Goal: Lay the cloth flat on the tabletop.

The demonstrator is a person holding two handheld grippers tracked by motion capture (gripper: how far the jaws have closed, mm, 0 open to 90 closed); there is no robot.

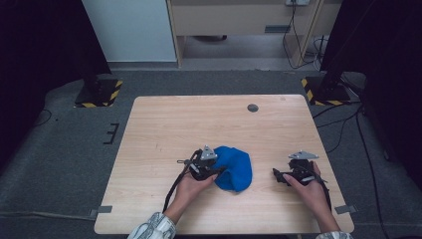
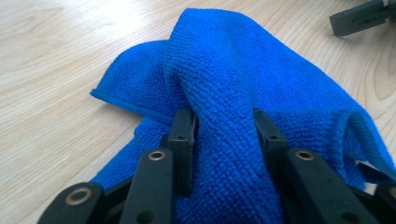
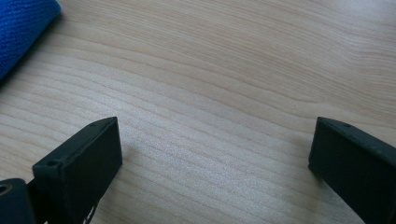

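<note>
Your left claw (image 2: 223, 128) is pinching a raised fold of the blue cloth (image 1: 234, 167) lying near the bench (image 1: 164, 119) centre; your right claw (image 3: 212, 149) is resting released, well to the right. Lifting quickly could be pulling the fold free, since the pinch looks shallow.

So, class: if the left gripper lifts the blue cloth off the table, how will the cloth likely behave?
The blue cloth will probably hang limp: it already lies bunched in soft folds, with a ridge pinched between the left gripper's jaws. It looks light for its size, being thin fabric. Its looped, towel-like weave suggests it will not slip easily from the pads, and on the wooden table it would likely drag and crumple, not slide.
</note>
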